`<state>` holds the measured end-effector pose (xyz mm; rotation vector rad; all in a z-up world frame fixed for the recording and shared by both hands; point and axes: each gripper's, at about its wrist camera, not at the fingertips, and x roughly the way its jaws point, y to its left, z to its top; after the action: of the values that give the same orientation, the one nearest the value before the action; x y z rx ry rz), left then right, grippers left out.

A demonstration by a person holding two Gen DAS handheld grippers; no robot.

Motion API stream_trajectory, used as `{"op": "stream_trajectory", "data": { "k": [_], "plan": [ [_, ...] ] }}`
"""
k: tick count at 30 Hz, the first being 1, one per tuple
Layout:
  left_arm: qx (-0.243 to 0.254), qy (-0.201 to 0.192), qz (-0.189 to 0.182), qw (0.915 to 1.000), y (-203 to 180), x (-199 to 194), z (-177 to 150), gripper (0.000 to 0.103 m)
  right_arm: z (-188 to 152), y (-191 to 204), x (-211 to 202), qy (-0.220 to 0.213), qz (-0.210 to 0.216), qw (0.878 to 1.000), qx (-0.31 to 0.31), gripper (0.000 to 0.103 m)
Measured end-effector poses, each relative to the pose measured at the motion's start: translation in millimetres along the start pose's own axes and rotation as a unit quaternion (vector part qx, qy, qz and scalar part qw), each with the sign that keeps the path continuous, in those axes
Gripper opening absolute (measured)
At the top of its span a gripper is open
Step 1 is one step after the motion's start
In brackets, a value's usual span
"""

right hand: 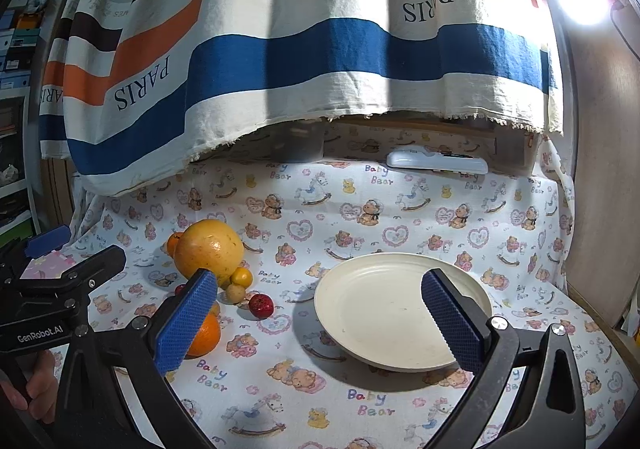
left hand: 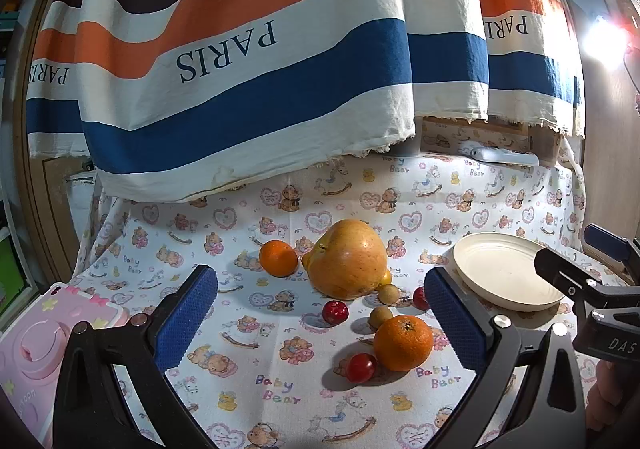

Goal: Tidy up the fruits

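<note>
Left wrist view: left gripper (left hand: 320, 319) hangs w/ jaws spread wide, holding nothing, above the printed cloth (left hand: 248, 381). Fruit sits loose in a cluster ahead of it: big yellow fruit (left hand: 347, 259) in the middle, one orange (left hand: 278, 257) to its left, a second orange (left hand: 403, 343) close in, nearly touching a cherry tomato (left hand: 361, 367). Two small tan balls (left hand: 381, 316) lie just beside the near orange, and a small red fruit (left hand: 335, 312) sits apart on its own. Plate (left hand: 506, 272) is empty, off to the right. Risk here: everything is round and packed tight, so closing on the near orange could nudge the tomato or tan balls & send them rolling. Cloth is wrinkled, may drag too.

Right wrist view: right gripper (right hand: 320, 323) also spread open, nothing in it, hovering over the plate (right hand: 400, 313). Left gripper body sits at the far left of this view, near the fruit pile. Risk: both tools work close together, so they could bump if they go for the same spot. Fruit dropped on the shallow plate may roll off the rim. Big yellow fruit (right hand: 209, 249) looks too wide for an easy grip; probably slips.
</note>
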<state>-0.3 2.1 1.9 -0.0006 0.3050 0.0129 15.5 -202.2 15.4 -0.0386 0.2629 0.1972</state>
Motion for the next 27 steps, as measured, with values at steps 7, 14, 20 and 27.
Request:
{"op": "stream_trajectory", "data": {
  "k": [7,14,20,27],
  "plan": [
    [-0.001,0.0,0.001,1.0,0.5,0.7,0.4,0.103,-0.3,1.2,-0.4,0.0,0.001,1.0,0.0,0.103],
    [-0.001,0.0,0.001,1.0,1.1,1.5,0.2,0.103,-0.4,0.7,0.1,0.001,0.0,1.0,0.0,0.103],
    [-0.001,0.0,0.002,1.0,0.5,1.4,-0.3,0.103,-0.4,1.1,0.3,0.0,0.0,1.0,0.0,0.103],
    [-0.001,0.0,0.002,1.0,0.4,1.2,-0.6,0.103,-0.1,1.0,0.6,0.001,0.0,1.0,0.0,0.103]
  ]
}}
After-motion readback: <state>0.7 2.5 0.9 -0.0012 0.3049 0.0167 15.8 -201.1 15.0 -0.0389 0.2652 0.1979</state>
